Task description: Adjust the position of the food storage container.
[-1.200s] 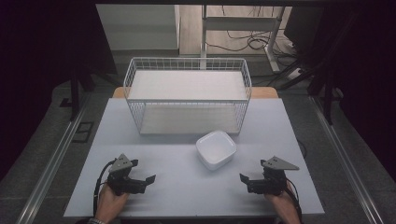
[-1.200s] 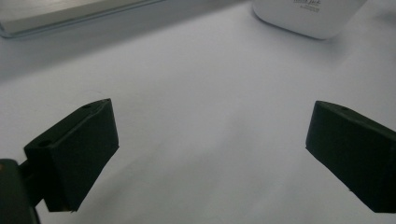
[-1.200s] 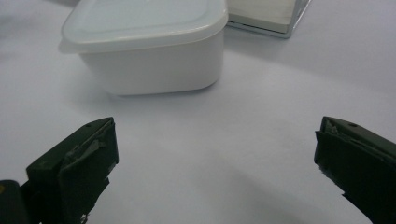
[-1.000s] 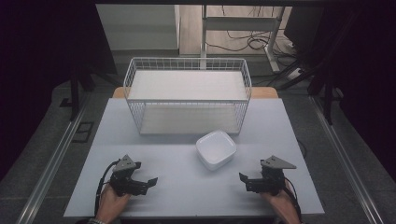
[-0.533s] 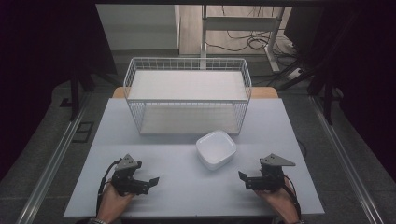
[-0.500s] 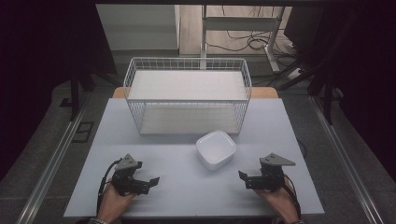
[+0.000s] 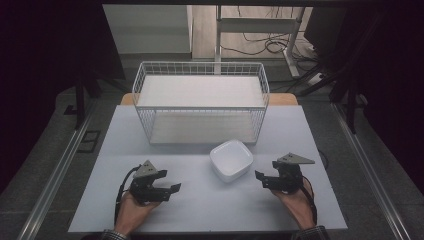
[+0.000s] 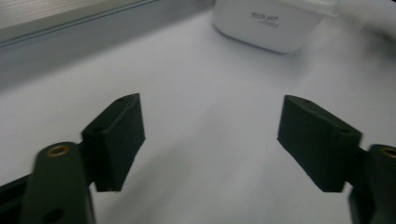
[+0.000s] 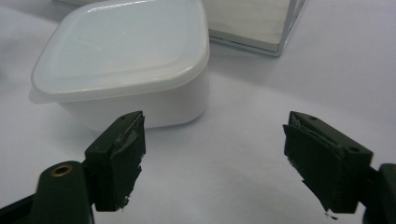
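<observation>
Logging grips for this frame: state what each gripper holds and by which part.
Nothing is held. The left gripper and right gripper both have bare table between their jaws, which have just been closing. The lidded white container sits untouched between them.

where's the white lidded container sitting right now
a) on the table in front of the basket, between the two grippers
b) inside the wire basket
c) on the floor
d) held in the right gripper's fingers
a: the white lidded container rests on the table just in front of the wire basket, with the left gripper and right gripper on either side, neither touching it.
</observation>
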